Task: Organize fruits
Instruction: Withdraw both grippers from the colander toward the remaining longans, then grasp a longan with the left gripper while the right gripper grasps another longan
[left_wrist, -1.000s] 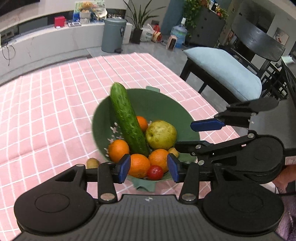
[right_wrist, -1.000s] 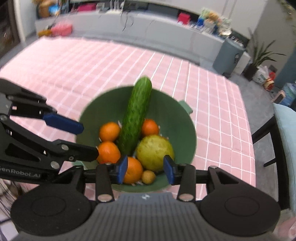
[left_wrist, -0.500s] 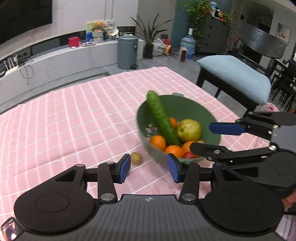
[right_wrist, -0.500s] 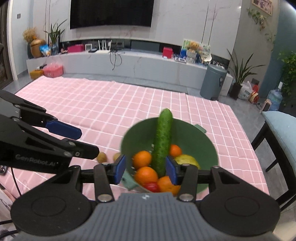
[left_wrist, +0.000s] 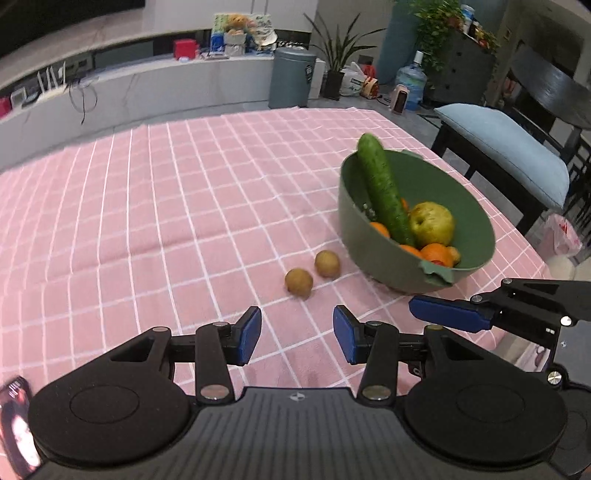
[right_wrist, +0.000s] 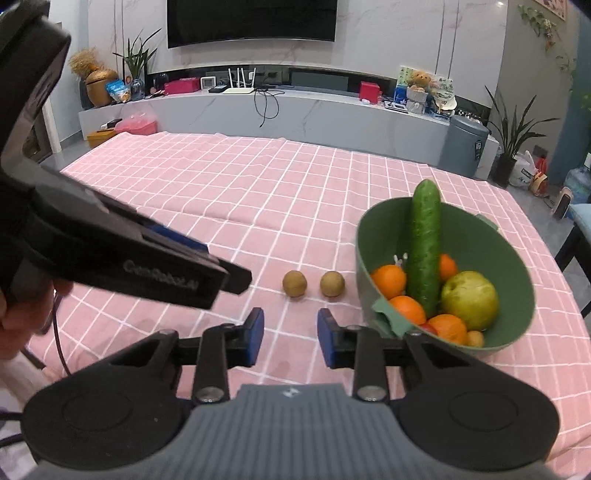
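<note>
A green bowl (left_wrist: 413, 273) (right_wrist: 517, 266) stands on the pink checked cloth, to the right in both views. A long cucumber (left_wrist: 384, 192) (right_wrist: 424, 251) leans inside it beside a yellow-green pear (left_wrist: 432, 223) (right_wrist: 469, 299) and several oranges (left_wrist: 436, 254) (right_wrist: 389, 280). Two small brown fruits (left_wrist: 299, 282) (left_wrist: 327, 264) (right_wrist: 294, 283) (right_wrist: 332, 283) lie on the cloth left of the bowl. My left gripper (left_wrist: 297, 334) is open just short of them and holds nothing. My right gripper (right_wrist: 290, 332) is also short of them; its jaws are closing on nothing.
A dark chair with a light-blue cushion (left_wrist: 506, 151) stands past the table's right edge. A grey bin (left_wrist: 291, 77) and a low shelf lie beyond the far edge. A person's hand (right_wrist: 22, 314) holds the left gripper.
Both grippers have drawn back from over the bowl, which now sits to the right. The two brown fruits have come into view. The right jaws have narrowed.
</note>
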